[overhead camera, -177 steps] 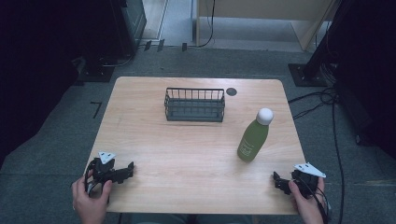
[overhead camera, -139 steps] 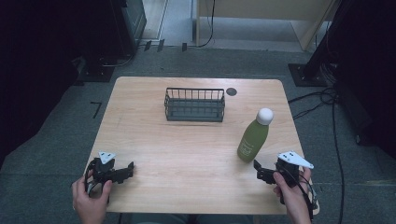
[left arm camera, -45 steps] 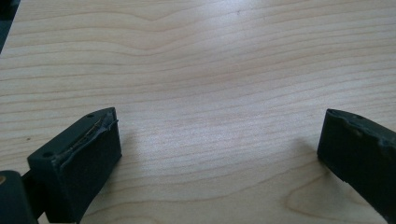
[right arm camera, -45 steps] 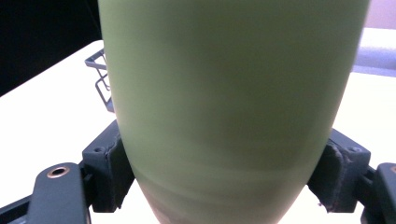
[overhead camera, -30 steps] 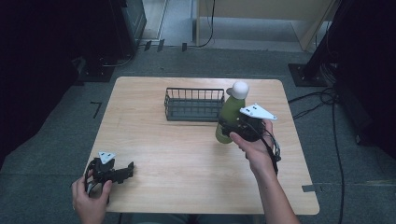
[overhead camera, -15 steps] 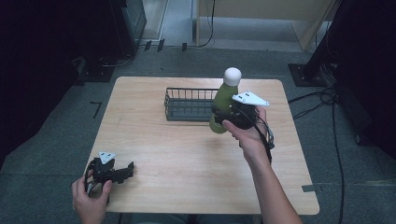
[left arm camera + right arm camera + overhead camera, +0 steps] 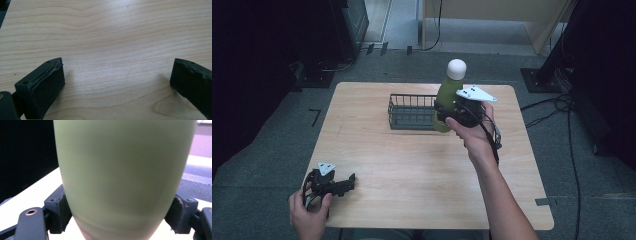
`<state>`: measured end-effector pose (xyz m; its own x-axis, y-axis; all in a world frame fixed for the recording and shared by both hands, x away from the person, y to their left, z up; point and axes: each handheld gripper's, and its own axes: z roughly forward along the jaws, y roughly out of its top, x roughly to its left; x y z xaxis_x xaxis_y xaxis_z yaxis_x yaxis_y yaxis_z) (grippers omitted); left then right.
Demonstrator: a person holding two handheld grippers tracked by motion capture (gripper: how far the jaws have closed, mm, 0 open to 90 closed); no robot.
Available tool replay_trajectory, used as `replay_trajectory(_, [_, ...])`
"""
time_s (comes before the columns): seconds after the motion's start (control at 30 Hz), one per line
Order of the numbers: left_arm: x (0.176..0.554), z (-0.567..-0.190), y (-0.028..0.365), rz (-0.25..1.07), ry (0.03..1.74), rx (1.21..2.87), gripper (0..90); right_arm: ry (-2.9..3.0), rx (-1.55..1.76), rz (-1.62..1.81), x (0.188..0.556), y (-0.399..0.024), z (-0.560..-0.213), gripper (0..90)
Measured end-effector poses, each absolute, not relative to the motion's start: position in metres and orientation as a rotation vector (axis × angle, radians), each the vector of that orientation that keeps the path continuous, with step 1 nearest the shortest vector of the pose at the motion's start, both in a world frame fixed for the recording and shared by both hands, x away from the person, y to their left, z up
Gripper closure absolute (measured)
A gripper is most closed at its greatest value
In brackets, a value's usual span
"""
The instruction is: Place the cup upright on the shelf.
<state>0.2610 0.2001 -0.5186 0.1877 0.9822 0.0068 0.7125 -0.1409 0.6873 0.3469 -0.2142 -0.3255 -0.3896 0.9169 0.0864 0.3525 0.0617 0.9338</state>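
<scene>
Lifting the bottle [image 7: 449, 95] higher now, your right gripper [image 7: 446, 111] clamps it over the basket [image 7: 411, 111]; left gripper [image 7: 346, 183] gapes wide, holding nothing.

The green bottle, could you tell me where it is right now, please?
In the high view the green bottle is held upright by the right gripper, at the wire basket's right end.

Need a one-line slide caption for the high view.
Right claw holds a green bottle beside the wire basket; left claw rests open.
</scene>
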Motion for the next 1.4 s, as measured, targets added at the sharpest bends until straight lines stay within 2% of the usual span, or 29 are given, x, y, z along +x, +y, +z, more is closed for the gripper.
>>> replay_trajectory(0.53, [0.261, -0.519, 0.200, 0.639, 1.583, 1.918, 0.0, 1.729, 1.258, 1.319, 0.384, -0.205, -0.317, 20.4])
replay_trajectory(1.0, [0.261, -0.519, 0.200, 0.638, 1.581, 1.922, 0.0, 1.706, 1.301, 1.284, 0.424, -0.191, -0.340, 20.4])
replay_trajectory(1.4, [0.261, -0.519, 0.200, 0.639, 1.582, 1.922, 0.0, 1.717, 1.349, 1.237, 0.442, -0.187, -0.359, 20.4])
